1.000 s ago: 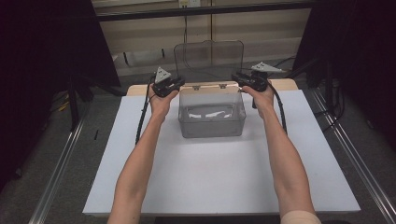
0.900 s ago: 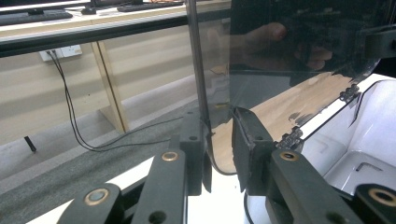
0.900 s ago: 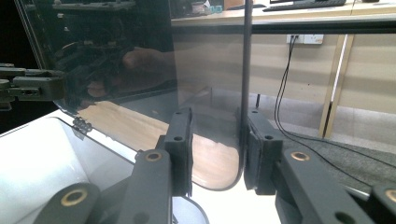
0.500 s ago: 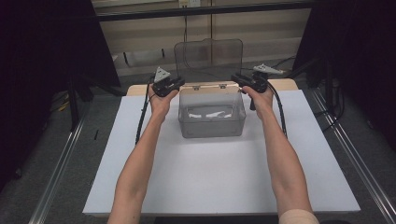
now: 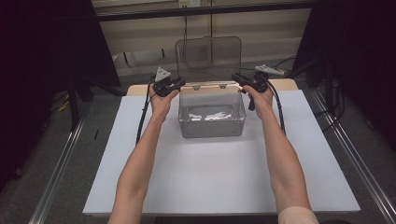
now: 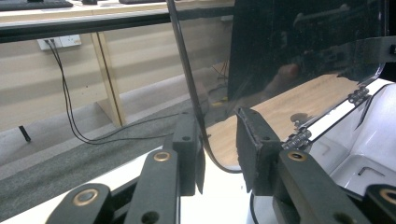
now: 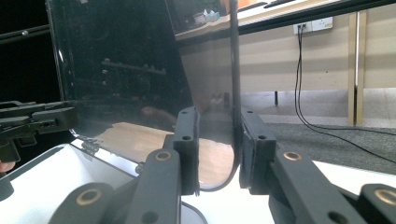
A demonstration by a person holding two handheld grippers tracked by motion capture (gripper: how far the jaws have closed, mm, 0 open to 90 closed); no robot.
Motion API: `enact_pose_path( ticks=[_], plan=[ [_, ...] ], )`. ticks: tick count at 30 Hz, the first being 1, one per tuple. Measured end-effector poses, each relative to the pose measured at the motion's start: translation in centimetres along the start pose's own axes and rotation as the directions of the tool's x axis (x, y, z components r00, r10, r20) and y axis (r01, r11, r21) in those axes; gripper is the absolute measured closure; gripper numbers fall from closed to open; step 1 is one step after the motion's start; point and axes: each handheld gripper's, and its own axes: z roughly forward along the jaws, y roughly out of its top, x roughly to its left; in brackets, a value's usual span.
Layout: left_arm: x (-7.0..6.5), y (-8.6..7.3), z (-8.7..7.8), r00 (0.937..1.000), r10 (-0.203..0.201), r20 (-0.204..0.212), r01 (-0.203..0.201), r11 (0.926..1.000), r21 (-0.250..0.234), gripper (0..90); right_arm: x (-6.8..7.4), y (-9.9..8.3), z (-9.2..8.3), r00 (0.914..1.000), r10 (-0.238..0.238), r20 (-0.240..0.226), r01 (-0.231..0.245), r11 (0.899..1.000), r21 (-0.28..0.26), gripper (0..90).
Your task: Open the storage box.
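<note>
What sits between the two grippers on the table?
In the high view, between the left gripper and right gripper: a clear box with its raised lid.

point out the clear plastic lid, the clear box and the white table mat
clear plastic hinged lid point(image 5: 208, 53), high view, middle of the upright panel
clear plastic box point(image 5: 212, 128), high view, front wall
white table mat point(image 5: 210, 177), high view, bare near part

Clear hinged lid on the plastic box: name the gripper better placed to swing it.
Right, probably. Both straddle the upright clear lid's edges, but the right gripper's jaws have just been closing around it; the left gripper's have just been opening.
</note>
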Motion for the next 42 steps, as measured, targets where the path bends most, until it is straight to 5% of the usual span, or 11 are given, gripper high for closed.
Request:
enact_pose_path(
  ticks=[15, 42],
  plan=[
    [-0.08, -0.08, 0.30, 1.0000, 0.000, 0.009, 0.000, 0.9998, 0.022, 63.6, -0.05, -0.36, 0.25, 0.9986, -0.052, 0.010, 0.052, 0.999, 0.017, 67.7],
    [0.05, -0.40, 0.58, 0.9974, -0.068, 0.025, 0.067, 0.9971, 0.036, 58.2, -0.25, -0.69, 0.42, 0.9992, -0.040, 0.009, 0.039, 0.998, 0.044, 63.1]
  ],
)
